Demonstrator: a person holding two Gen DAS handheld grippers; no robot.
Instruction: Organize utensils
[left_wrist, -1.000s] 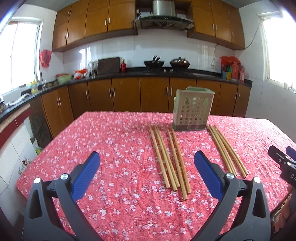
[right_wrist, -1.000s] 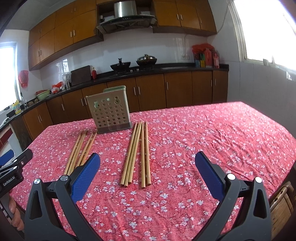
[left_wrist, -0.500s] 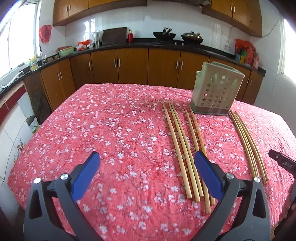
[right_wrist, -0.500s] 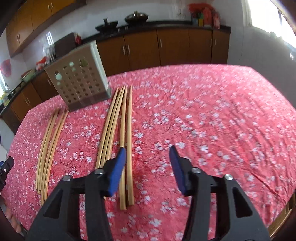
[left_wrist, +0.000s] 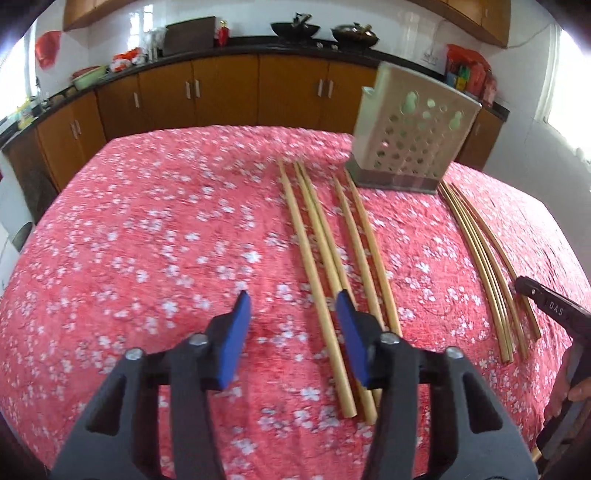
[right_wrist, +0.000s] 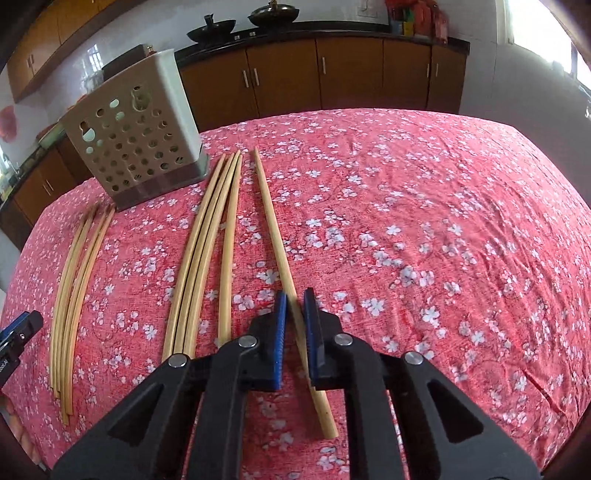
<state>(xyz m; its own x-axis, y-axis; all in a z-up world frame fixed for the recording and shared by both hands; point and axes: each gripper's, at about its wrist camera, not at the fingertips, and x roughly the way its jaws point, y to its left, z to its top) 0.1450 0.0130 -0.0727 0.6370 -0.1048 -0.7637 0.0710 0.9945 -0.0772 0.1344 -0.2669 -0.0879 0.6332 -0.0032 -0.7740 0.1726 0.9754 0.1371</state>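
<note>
Right gripper (right_wrist: 294, 325) set low over the desk (right_wrist: 424, 229), jaws nearly together around the rightmost chopstick (right_wrist: 275, 236), which lay flat near the desk's near edge; firm clamping could not be told. Left gripper (left_wrist: 291, 332) hung with jaws partly apart, clamped on nothing, astride the leftmost of the left-hand chopsticks (left_wrist: 314, 258). Risk judged: thin round stick rolling or pivoting out on lifting, or cloth pinched along with it. Perforated utensil holder (right_wrist: 136, 136) stood toward the far edge; contents hidden, no chopsticks seen protruding.
</note>
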